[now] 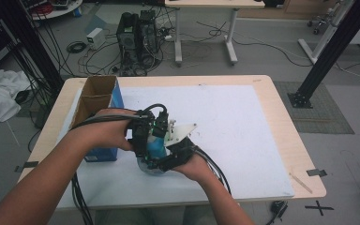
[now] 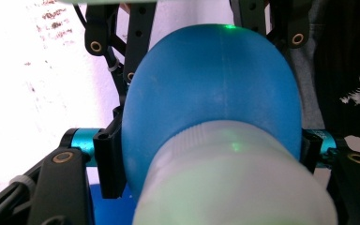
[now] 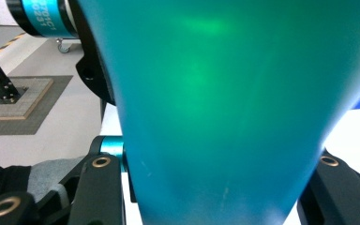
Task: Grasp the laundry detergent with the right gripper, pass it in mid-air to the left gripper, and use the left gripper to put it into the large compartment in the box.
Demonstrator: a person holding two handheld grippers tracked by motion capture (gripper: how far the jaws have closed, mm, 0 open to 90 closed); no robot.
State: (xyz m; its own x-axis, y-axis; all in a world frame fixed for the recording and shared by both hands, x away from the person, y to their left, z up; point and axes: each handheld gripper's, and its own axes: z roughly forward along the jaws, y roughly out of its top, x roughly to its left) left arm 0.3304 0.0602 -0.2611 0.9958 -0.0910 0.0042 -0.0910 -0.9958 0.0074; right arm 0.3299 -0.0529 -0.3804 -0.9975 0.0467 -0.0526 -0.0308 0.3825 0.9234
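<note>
Two grippers, left gripper and right gripper, clamp their jaws on one blue bottle above the near bench, beside a box; its pale cap looks still on.

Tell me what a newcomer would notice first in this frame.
The eye lands mid-table, where both hands press their tongs, the left tongs and right tongs, onto one blue bottle with a translucent white cap. Just left of it, an open cardboard box with blue sides stands on the white mat.
</note>
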